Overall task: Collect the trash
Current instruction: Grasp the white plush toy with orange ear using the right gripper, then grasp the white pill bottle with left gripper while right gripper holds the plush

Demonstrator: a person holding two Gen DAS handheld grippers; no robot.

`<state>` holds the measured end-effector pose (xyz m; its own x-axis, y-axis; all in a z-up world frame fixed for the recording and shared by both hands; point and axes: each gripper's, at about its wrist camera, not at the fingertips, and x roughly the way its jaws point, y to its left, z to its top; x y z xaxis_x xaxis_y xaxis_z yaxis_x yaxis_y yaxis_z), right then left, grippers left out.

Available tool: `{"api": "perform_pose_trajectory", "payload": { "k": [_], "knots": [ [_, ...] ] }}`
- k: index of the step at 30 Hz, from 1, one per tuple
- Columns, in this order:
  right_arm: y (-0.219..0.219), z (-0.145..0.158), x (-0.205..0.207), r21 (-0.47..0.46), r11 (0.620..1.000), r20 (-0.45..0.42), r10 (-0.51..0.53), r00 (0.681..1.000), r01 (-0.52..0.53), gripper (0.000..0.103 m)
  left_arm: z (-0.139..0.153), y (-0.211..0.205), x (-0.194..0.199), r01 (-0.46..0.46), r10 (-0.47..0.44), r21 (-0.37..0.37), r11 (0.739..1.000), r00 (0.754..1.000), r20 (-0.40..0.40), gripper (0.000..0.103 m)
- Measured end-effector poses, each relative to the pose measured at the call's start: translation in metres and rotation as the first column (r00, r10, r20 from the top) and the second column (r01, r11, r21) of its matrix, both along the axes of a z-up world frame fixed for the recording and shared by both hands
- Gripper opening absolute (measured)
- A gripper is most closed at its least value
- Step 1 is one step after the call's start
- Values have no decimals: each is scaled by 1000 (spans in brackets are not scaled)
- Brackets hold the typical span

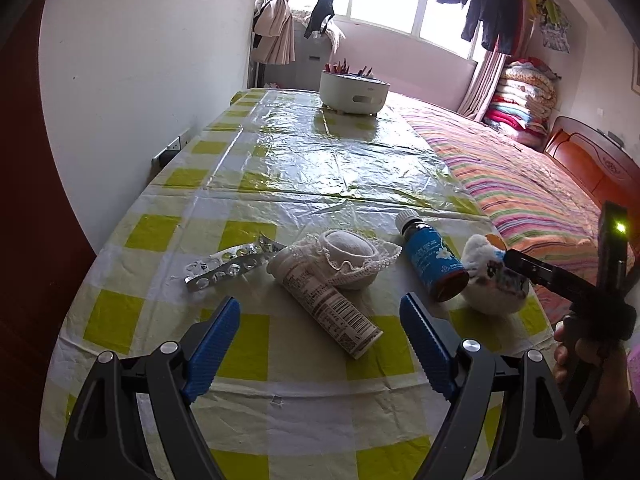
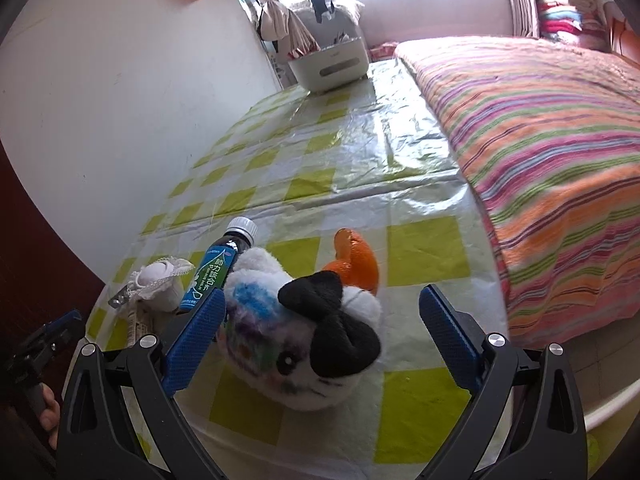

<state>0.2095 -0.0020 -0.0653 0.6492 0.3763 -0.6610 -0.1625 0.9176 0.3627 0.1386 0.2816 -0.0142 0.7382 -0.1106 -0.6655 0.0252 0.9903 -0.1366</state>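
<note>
Straddling plush toy (image 2: pixel 304 340), R gripper (image 2: pixel 320 344) open, L gripper (image 1: pixel 320 336) open

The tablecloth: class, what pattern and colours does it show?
The tablecloth is a check of yellow-green and white squares, under glossy clear plastic; seen best from the left wrist.

Black claws (image 1: pixel 320 312) — blue ribbed pads (image 2: pixel 192 344)

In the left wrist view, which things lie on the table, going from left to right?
Blister pack → white tube → blue bottle → plush toy. The lace-trimmed white item overlaps the tube, so I leave it out.
</note>
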Motion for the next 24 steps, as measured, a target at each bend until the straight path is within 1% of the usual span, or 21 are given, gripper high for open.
{"api": "perform_pose_trajectory", "payload": {
  "k": [4,5,6,7,8,9,11,14,16,19,22,24],
  "knots": [
    [3,-10,6,6,1000,-43,9,999,-9,95,-2,-1,1,3,-3,5,1000,1000,-9,80],
    [3,-12,6,6,1000,-55,12,998,-11,92,-3,0,1,3,-3,5,1000,1000,-14,80],
    [4,-13,7,14,1000,-65,19,998,-18,80,-3,0,2,3,-3,4,1000,1000,-17,80],
    [5,-15,7,29,999,-77,27,997,-25,73,-3,0,2,2,-2,2,1000,1000,-20,80],
    [6,-15,7,51,998,-87,35,996,-31,62,-4,0,2,1,-1,-2,1000,1000,-22,80],
    [6,-15,6,69,997,-90,39,995,-33,57,-4,1,2,0,-1,-3,1000,1000,-23,80],
    [10,-11,3,62,997,-84,45,995,-40,53,-4,2,3,-2,2,-8,1000,1000,-28,80],
    [11,-4,-4,70,997,-66,41,997,-37,50,-7,5,4,-9,8,-28,1000,999,-44,80],
    [9,0,-9,92,995,-54,42,998,-37,49,-10,7,6,-15,12,-46,999,998,-62,80],
    [6,9,-17,101,994,-25,38,999,-35,49,-14,8,9,-14,9,-64,998,997,-81,80],
    [5,17,-23,107,994,3,36,999,-36,49,-20,4,15,-26,19,-68,997,994,-105,80],
    [7,20,-27,115,993,16,38,999,-40,49,-22,0,18,-38,32,-56,998,993,-113,80]
  ]
}}
